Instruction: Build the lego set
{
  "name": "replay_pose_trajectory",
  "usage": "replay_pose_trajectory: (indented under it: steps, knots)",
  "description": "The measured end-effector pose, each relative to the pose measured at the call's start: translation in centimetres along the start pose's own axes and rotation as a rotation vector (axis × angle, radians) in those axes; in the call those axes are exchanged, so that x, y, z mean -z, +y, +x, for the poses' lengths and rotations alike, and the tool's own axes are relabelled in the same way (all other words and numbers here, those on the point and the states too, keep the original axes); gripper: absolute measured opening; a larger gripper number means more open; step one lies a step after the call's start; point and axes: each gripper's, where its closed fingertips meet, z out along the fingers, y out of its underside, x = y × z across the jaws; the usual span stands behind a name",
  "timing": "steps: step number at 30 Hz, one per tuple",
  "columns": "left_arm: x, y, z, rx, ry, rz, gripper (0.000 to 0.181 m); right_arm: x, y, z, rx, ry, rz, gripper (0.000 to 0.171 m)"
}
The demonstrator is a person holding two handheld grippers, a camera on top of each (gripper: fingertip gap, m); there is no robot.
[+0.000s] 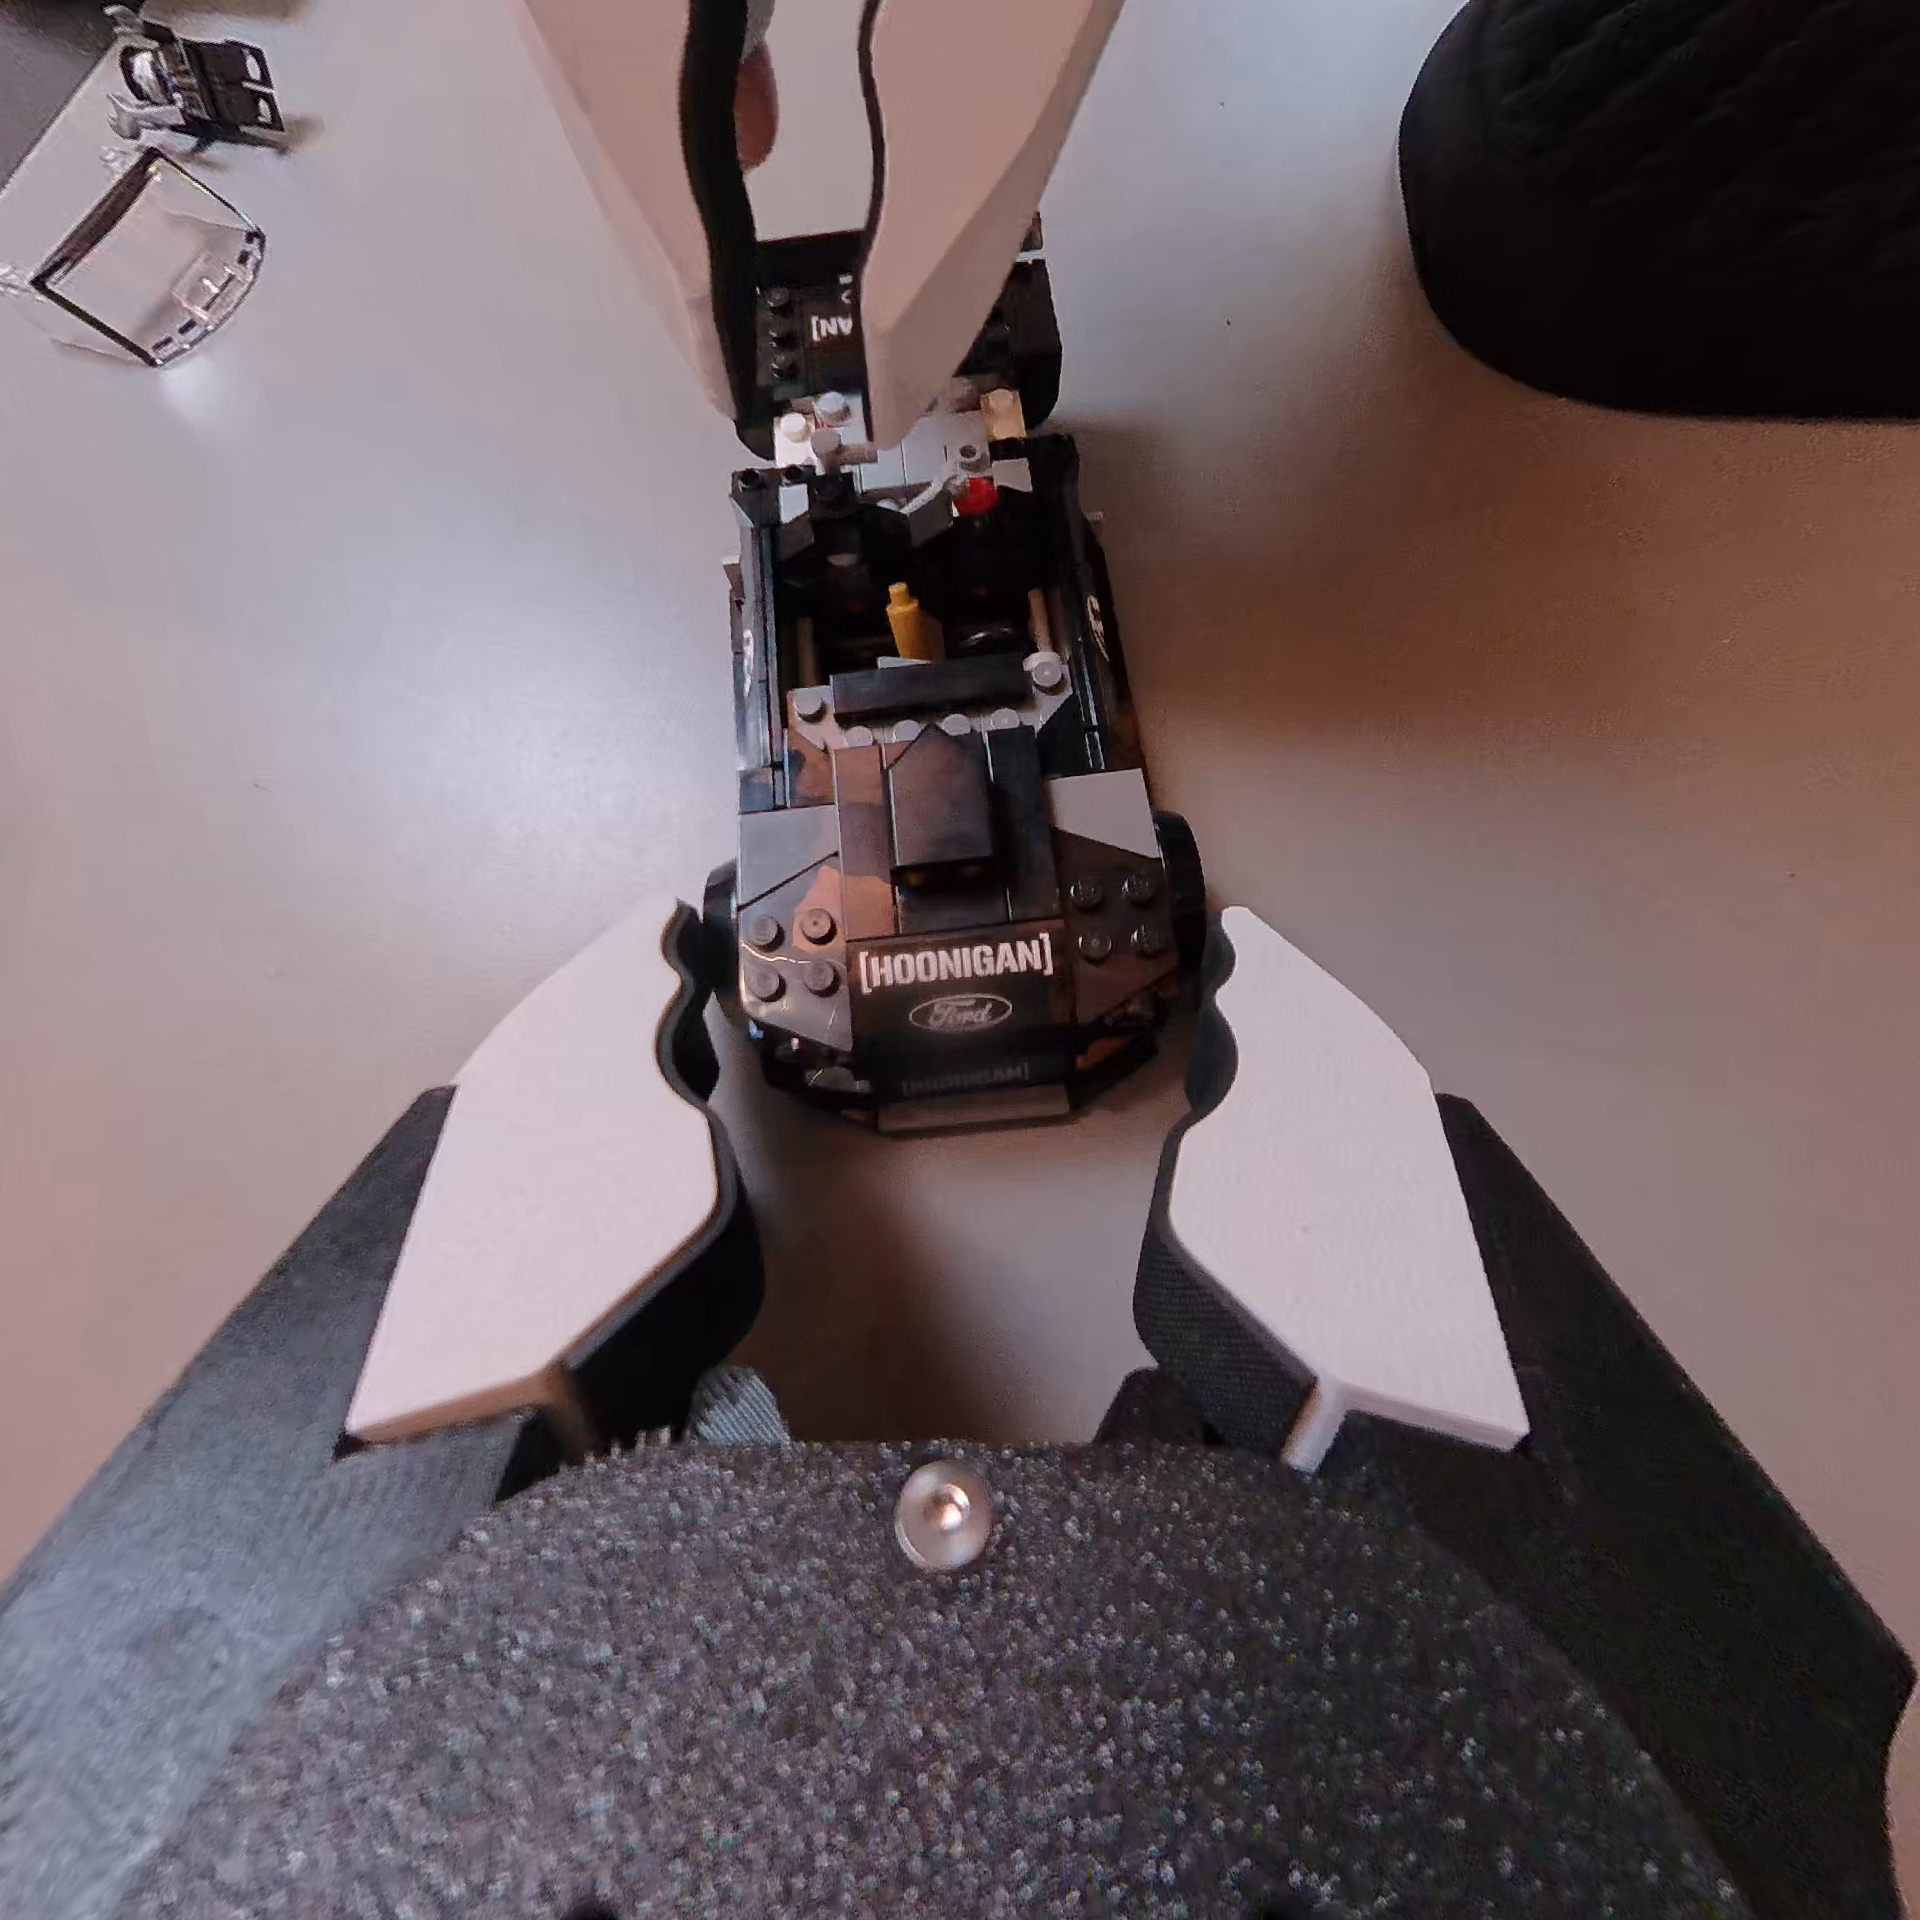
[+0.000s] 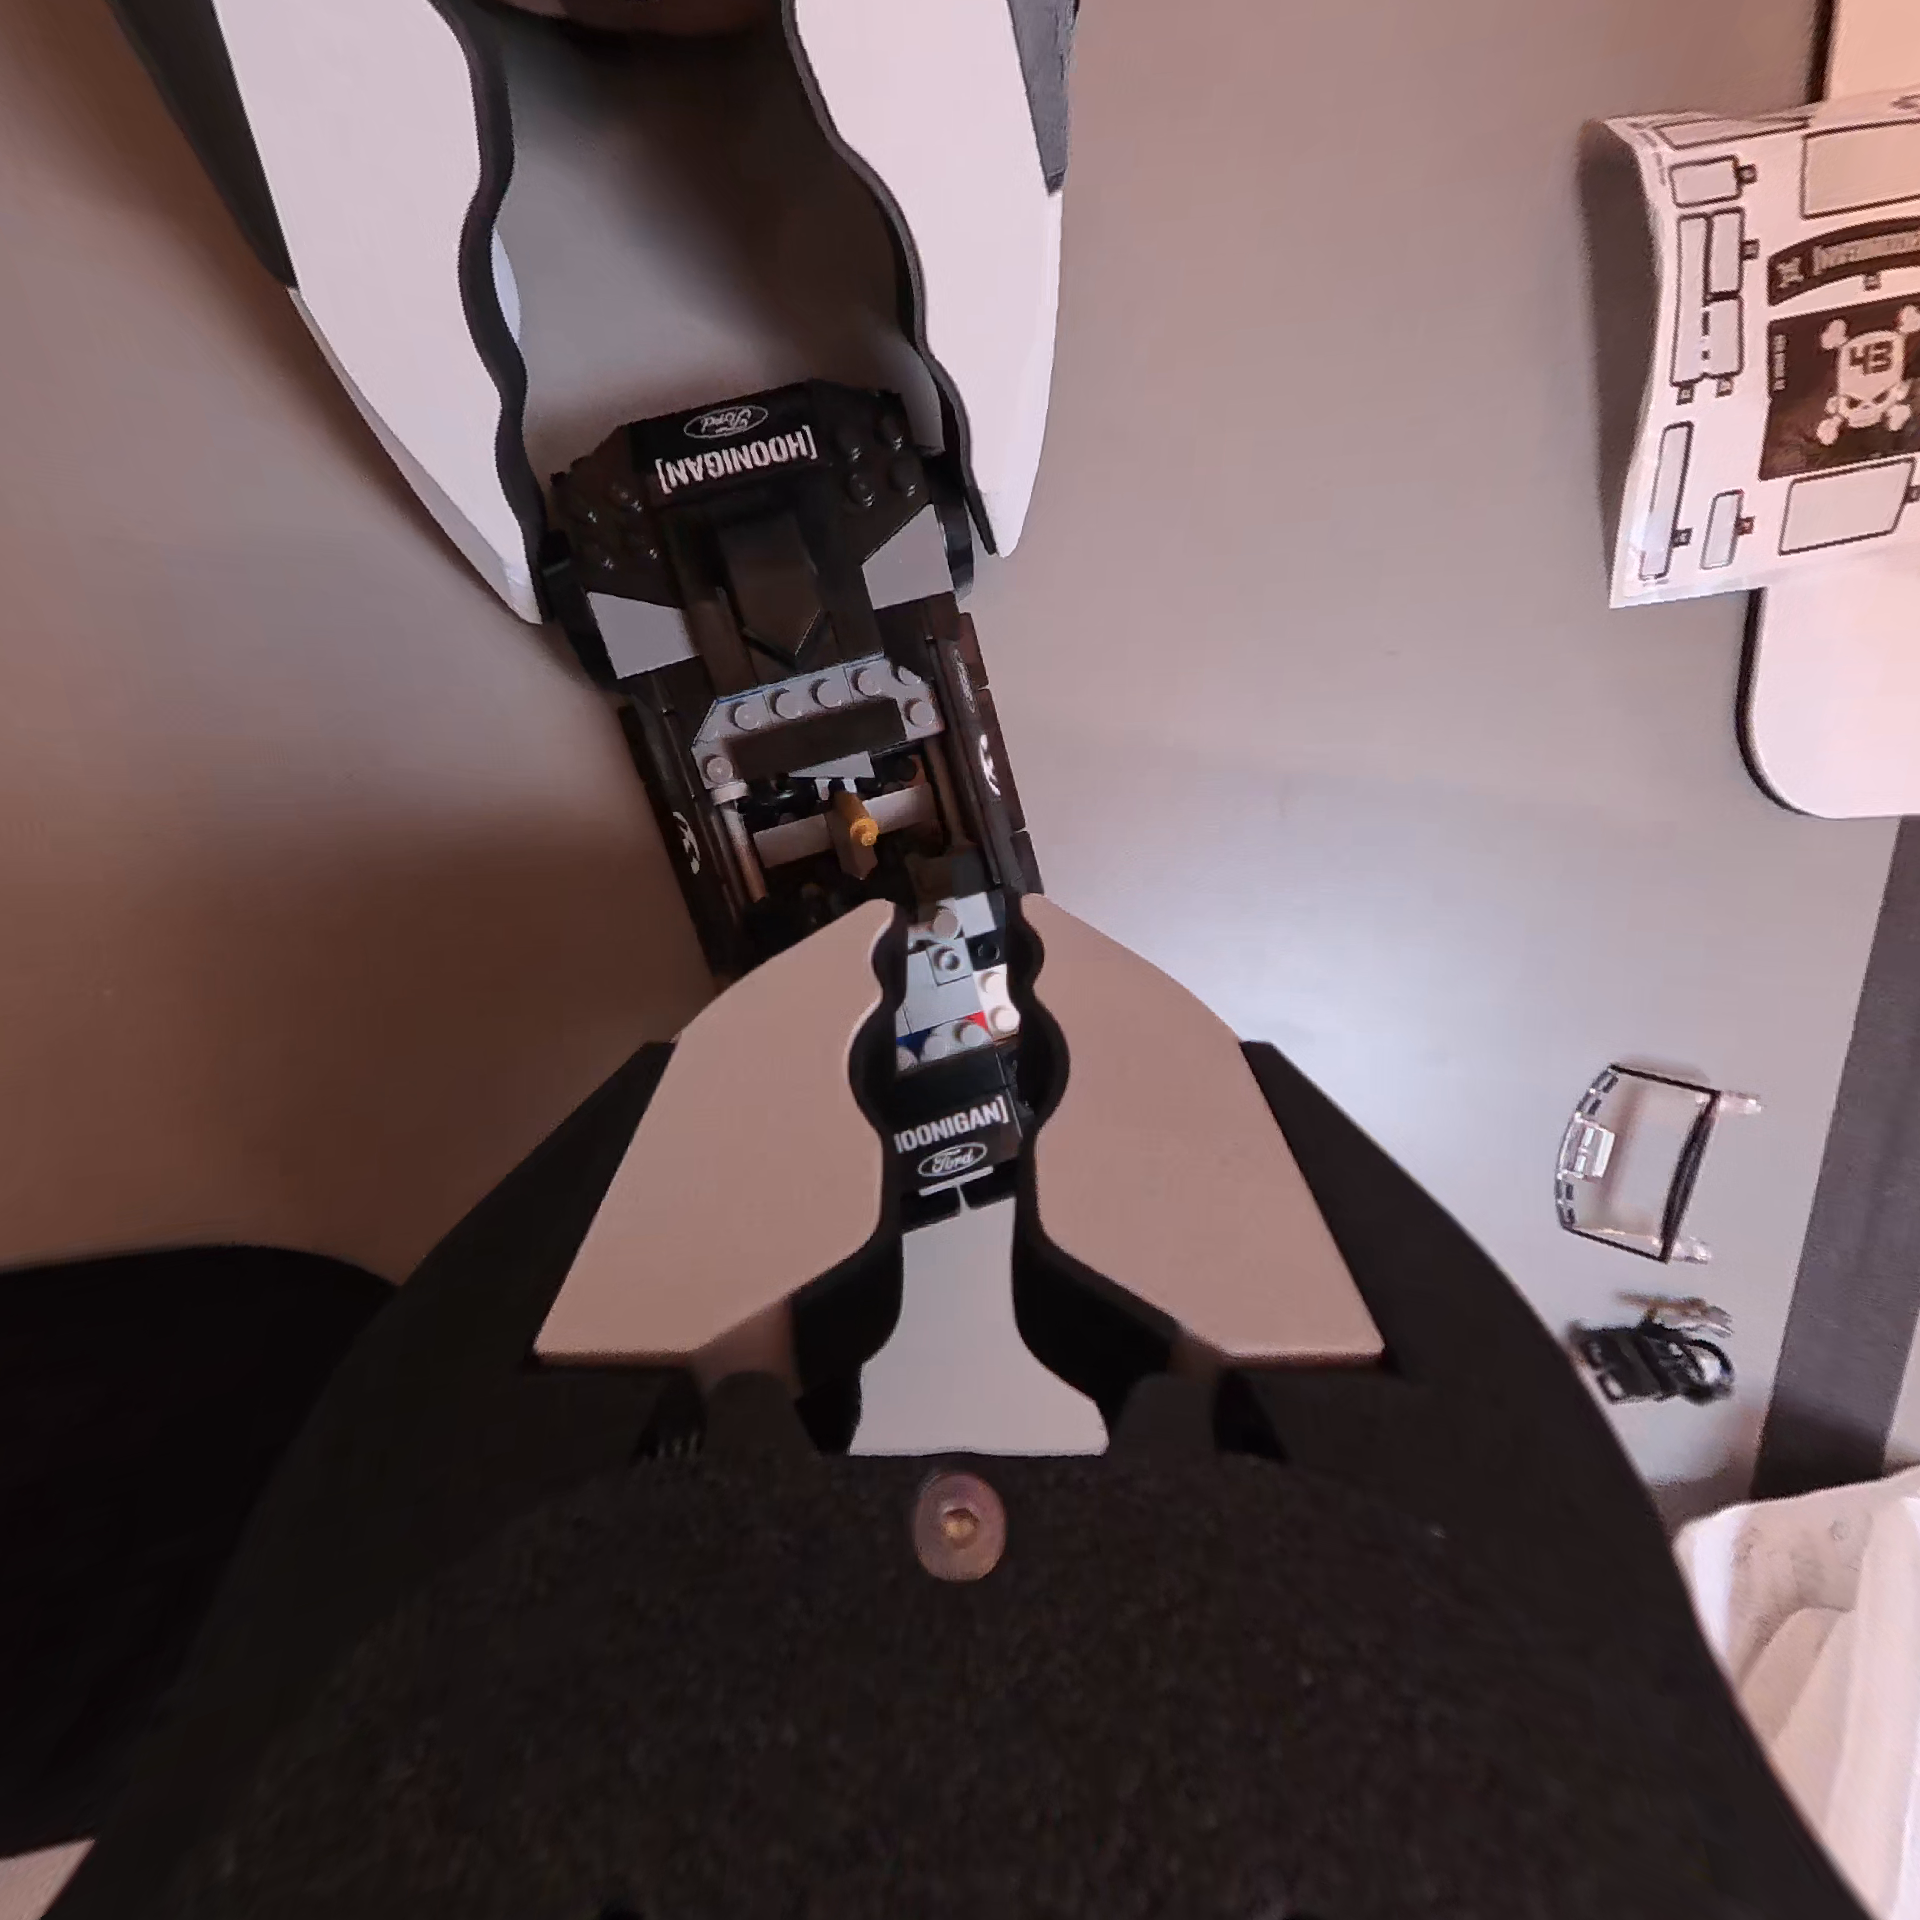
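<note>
While roofless, black lego car shows grey studs; left claw wide astride nose, right claw narrow over tail.

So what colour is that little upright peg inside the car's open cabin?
Mustard yellow. The peg shows best in the left wrist view, amid the black car.

My right gripper hangs over the rear of the black car, its jaws nearly closed with a narrow gap above the studs. My left gripper flanks the nose, its fingers beside both sides. On the table to the right lie a sticker sheet, a clear windscreen and a small black piece.
</note>
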Motion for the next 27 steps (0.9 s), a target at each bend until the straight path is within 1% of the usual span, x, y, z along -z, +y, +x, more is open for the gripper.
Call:
replay_pose_trajectory:
  steps: [2, 4, 6, 12, 20, 27]
  knots:
    - [0.0, 0.0, 0.0, 0.002, 0.002, 0.0, 0.09, -0.32, -0.04, -0.08, 0.024, -0.006, -0.023, 0.017]
    - [0.01, 0.01, 0.01, 0.001, 0.001, 0.0, 0.09, -0.63, 0.02, -0.23, 0.047, -0.014, -0.047, 0.011]
    - [0.01, 0.01, 0.01, 0.0, 0.001, 0.0, 0.09, -0.82, 0.04, -0.35, 0.067, -0.019, -0.063, 0.008]
    - [0.05, 0.04, 0.06, -0.001, 0.009, 0.0, 0.089, -0.8, 0.12, -0.41, 0.056, -0.046, -0.079, 0.008]
    - [0.08, 0.04, 0.14, -0.002, 0.018, 0.001, 0.089, -0.84, 0.27, -0.45, -0.009, -0.118, -0.08, 0.007]
    - [0.07, 0.04, 0.16, -0.003, 0.019, 0.001, 0.089, -0.89, 0.4, -0.48, -0.049, -0.14, -0.1, 0.008]
